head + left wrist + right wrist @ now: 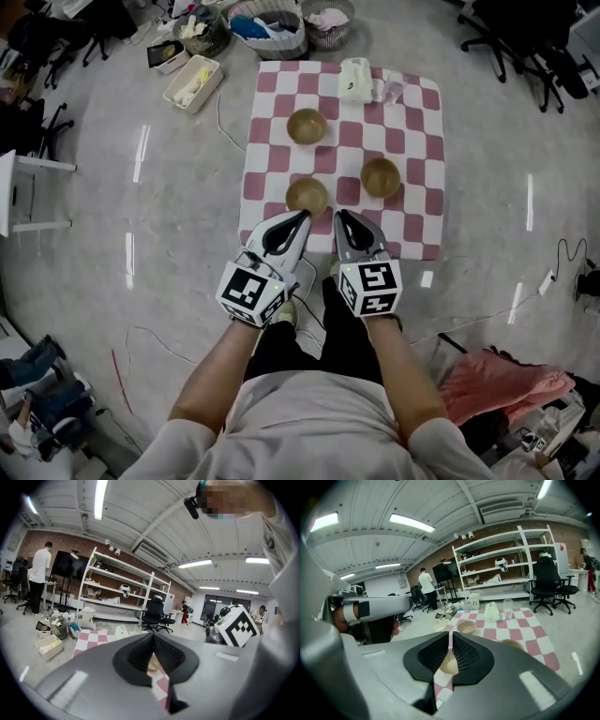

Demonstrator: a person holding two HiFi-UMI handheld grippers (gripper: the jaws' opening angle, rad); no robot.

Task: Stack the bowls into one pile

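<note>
Three tan bowls stand apart on a red-and-white checked cloth (412,141) on the floor. One bowl (307,126) is at the far left, one (381,176) at the right, and the nearest bowl (307,196) lies just beyond both grippers. My left gripper (302,218) and right gripper (341,217) hover side by side over the cloth's near edge, both shut with nothing held. In the right gripper view the near bowl (449,663) shows behind the closed jaws, with the far bowl (466,627) beyond. The left gripper view shows a slice of the near bowl (152,663).
A white jug (355,80) and a clear cup (389,91) stand at the cloth's far edge. Baskets (272,26) and a white tray (192,82) sit beyond it on the floor. A pink cloth (497,380) lies at the right, with cables and office chairs around.
</note>
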